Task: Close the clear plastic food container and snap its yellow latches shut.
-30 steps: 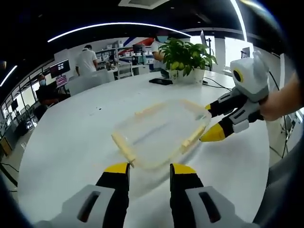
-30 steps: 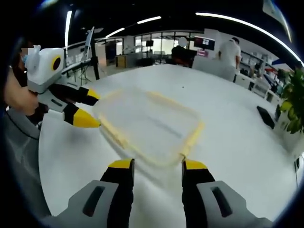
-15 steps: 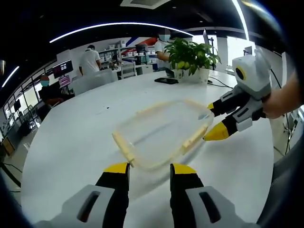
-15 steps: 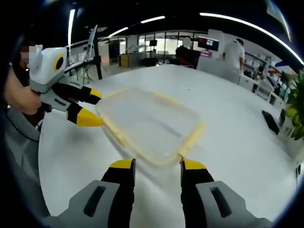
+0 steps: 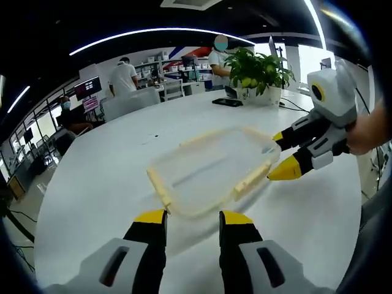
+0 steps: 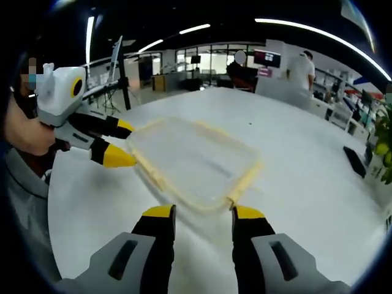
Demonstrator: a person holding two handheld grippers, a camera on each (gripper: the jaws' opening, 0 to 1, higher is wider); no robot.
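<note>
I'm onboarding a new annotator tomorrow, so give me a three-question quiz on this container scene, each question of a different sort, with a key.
1. True or false: the left gripper is shut on the clear container.
2. Multiple choice: on the white table, what stands beyond the container in the left gripper view? A) a potted plant B) a kettle C) a stack of plates
3. Fill in: the right gripper has its jaws beside the container's ___ latches.

Key: 1. False, its jaws stand open and short of the container. 2. A, the potted plant. 3. Yellow.
</note>
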